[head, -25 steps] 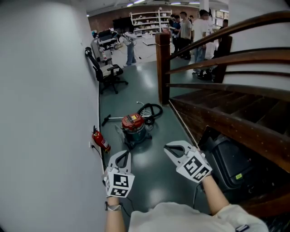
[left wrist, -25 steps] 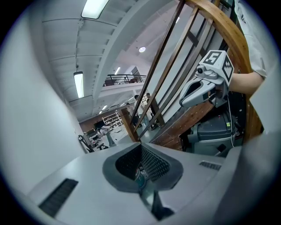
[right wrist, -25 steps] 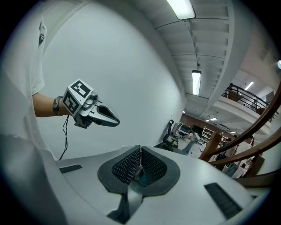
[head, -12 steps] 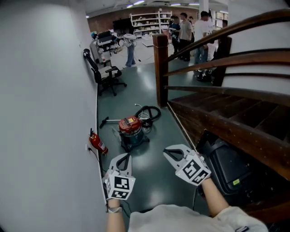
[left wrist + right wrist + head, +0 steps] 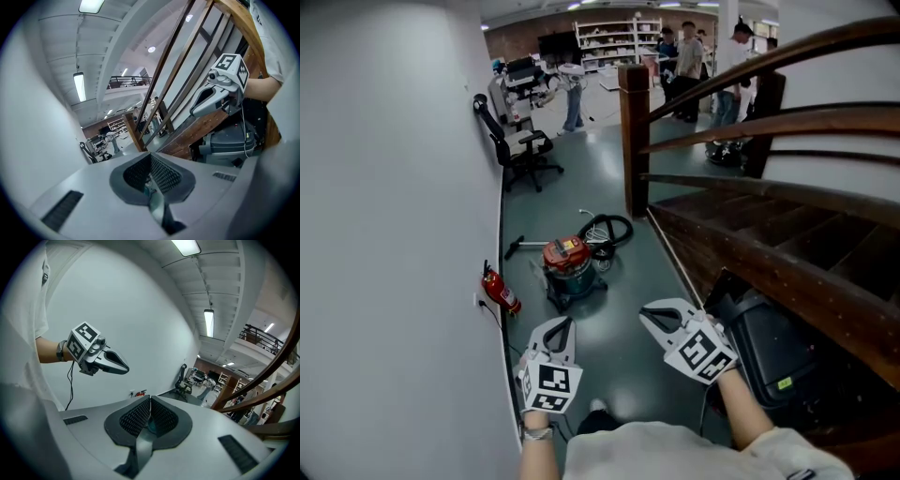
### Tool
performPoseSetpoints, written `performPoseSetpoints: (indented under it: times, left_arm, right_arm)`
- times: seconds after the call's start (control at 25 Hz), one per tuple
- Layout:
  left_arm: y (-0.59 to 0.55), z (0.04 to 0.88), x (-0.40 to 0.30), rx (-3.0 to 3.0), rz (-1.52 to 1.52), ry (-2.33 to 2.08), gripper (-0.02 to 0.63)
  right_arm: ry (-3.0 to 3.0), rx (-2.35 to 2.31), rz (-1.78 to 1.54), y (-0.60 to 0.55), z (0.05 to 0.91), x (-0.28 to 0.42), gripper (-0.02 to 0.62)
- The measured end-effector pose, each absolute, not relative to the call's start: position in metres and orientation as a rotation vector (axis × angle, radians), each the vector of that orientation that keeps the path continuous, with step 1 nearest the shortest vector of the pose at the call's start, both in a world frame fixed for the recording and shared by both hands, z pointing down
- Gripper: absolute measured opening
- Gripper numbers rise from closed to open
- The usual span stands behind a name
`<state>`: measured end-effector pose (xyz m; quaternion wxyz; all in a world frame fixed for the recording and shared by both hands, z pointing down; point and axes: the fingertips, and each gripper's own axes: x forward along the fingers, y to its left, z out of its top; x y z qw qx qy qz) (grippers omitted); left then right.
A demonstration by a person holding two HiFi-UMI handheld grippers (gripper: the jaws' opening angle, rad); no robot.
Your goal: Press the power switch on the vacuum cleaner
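Holding both sets of jaws clenched on nothing, I'd guess so a closed tip can poke the switch. Left gripper (image 5: 563,323) and right gripper (image 5: 647,315) sit side by side, well short of the vacuum cleaner (image 5: 569,263), angled slightly down toward it. It stands on the floor (image 5: 623,281); its power switch is too small to make out.

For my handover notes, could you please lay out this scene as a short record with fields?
vacuum cleaner: red-topped, standing on the floor, untouched
left gripper: shut, empty, short of the vacuum cleaner
right gripper: shut, empty, short of the vacuum cleaner
fire extinguisher: at the wall, left of the vacuum cleaner
hose: coiled beyond the vacuum cleaner
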<state>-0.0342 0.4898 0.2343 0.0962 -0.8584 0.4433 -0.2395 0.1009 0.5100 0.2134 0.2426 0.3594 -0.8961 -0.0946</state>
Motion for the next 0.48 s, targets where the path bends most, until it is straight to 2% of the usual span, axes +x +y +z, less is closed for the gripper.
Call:
performPoseSetpoints:
  times: [0.48]
  left_arm:
    - [0.432,0.250,-0.033,-2.565,-0.707,1.276,-0.002]
  right_arm:
    - [-2.429,0.985,-0.257,0.458,0.223,0.097,0.029]
